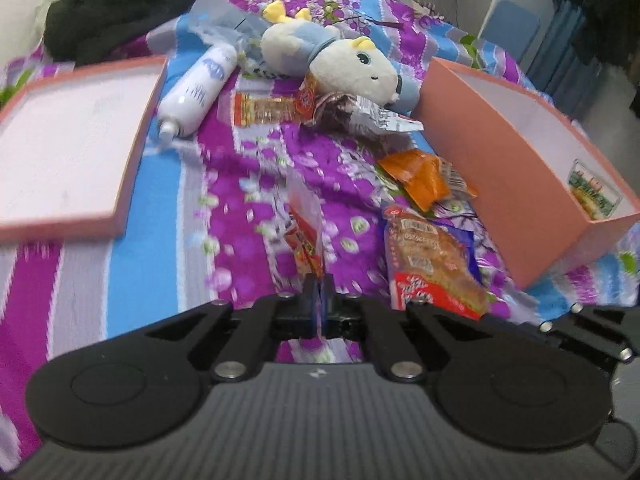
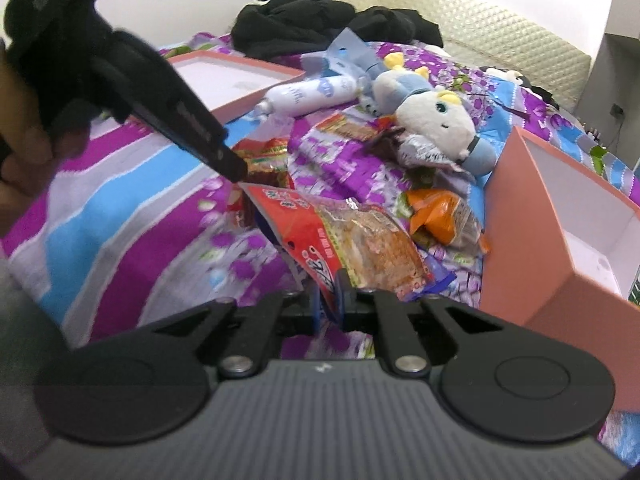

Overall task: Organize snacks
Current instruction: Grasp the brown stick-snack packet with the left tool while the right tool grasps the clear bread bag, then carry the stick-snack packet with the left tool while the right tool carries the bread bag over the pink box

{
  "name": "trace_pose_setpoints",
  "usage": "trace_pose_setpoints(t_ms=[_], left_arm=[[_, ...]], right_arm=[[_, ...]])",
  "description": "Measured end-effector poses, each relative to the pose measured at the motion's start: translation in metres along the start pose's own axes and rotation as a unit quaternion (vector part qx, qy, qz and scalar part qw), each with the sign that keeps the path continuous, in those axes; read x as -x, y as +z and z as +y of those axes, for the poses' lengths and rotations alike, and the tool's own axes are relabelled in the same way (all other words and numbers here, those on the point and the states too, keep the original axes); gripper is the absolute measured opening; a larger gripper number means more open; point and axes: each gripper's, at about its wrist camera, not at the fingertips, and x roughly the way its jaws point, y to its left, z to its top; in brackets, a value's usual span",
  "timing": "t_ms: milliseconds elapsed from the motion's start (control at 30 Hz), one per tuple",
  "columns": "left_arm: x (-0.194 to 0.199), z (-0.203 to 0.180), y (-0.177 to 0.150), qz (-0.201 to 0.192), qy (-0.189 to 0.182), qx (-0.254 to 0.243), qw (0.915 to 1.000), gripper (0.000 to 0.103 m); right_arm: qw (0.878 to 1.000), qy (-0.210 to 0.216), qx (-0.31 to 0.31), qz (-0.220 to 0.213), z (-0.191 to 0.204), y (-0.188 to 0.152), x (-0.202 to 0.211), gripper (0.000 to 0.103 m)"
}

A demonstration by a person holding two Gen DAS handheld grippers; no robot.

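My left gripper (image 1: pixel 318 286) is shut on the edge of a small red and clear snack packet (image 1: pixel 306 236), held edge-on above the bedspread. In the right wrist view the left gripper (image 2: pixel 234 168) reaches in from the upper left, with that small packet (image 2: pixel 262 158) at its tip. My right gripper (image 2: pixel 330 286) is shut on a corner of a large red snack bag (image 2: pixel 360 244), which is lifted off the bed. An open pink box (image 2: pixel 532 248) stands to the right, and a snack pack (image 1: pixel 596 196) lies inside it.
An orange packet (image 1: pixel 420 176), a dark packet (image 1: pixel 352 116) and a long yellow-red packet (image 1: pixel 264 110) lie on the purple bedspread. A plush toy (image 1: pixel 344 64) and a white bottle (image 1: pixel 196 88) lie behind them. The pink lid (image 1: pixel 72 152) lies left. Black clothes (image 2: pixel 320 20) are heaped at the back.
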Motion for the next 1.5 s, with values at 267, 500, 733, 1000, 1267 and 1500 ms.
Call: trace_pose_setpoints(t_ms=[267, 500, 733, 1000, 1267, 1500], left_arm=[[0.020, 0.014, -0.035, 0.006, -0.020, 0.056, 0.9982, 0.002], [0.022, 0.035, -0.047, 0.024, -0.011, 0.099, 0.9947, 0.008], [0.030, 0.044, -0.052, 0.020, -0.007, 0.097, 0.9950, 0.081], [0.031, 0.044, -0.033, -0.004, -0.025, 0.070, 0.9972, 0.081], [-0.009, 0.028, -0.019, 0.016, -0.029, 0.038, 0.9987, 0.080], [-0.044, 0.020, -0.021, 0.048, -0.006, 0.017, 0.9987, 0.078]], right_arm=[[0.999, 0.025, 0.004, 0.019, 0.013, -0.016, 0.019, 0.012], [0.998, 0.042, -0.029, 0.033, 0.010, -0.015, 0.019, 0.058], [0.995, 0.063, -0.068, 0.018, 0.005, -0.013, 0.024, 0.074], [0.980, 0.052, -0.194, -0.004, -0.024, -0.007, 0.012, 0.087], [0.969, 0.010, -0.247, 0.015, -0.045, -0.011, -0.030, 0.087], [0.975, 0.007, -0.220, 0.021, -0.044, -0.009, -0.057, 0.088]])
